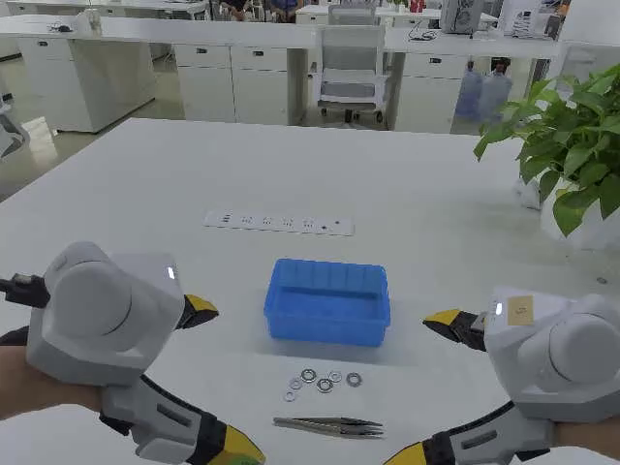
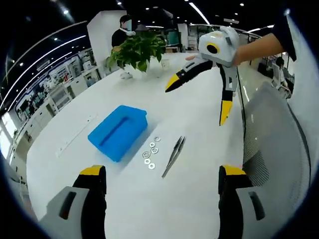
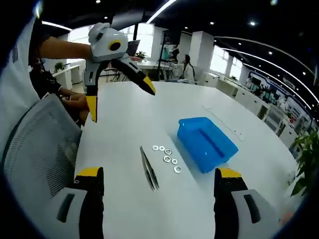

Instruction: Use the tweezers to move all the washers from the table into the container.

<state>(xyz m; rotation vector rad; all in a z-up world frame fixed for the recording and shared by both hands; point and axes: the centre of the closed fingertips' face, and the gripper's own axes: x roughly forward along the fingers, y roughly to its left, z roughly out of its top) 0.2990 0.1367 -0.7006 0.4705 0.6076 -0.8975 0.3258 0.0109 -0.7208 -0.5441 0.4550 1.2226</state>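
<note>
White worktable [image 1: 436, 223] was seen carrying a small cluster of washers [image 1: 320, 379], grouped just in front of the blue container [image 1: 328, 302], with the tweezers [image 1: 329, 425] laid flat just on the near side of them. Left gripper [image 1: 237, 383] and right gripper [image 1: 407, 387] were held either side of that cluster, jaws spread wide on both, nothing gripped. Power strip [image 1: 279, 224] was set beyond the container, potted plant [image 1: 572, 145] at far right.

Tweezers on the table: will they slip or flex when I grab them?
The tweezers look like thin, shiny metal lying flat on the smooth table, so they will probably slide if nudged. Slim paired arms suggest they flex shut under a squeeze. Being flat, they should not roll.
</note>
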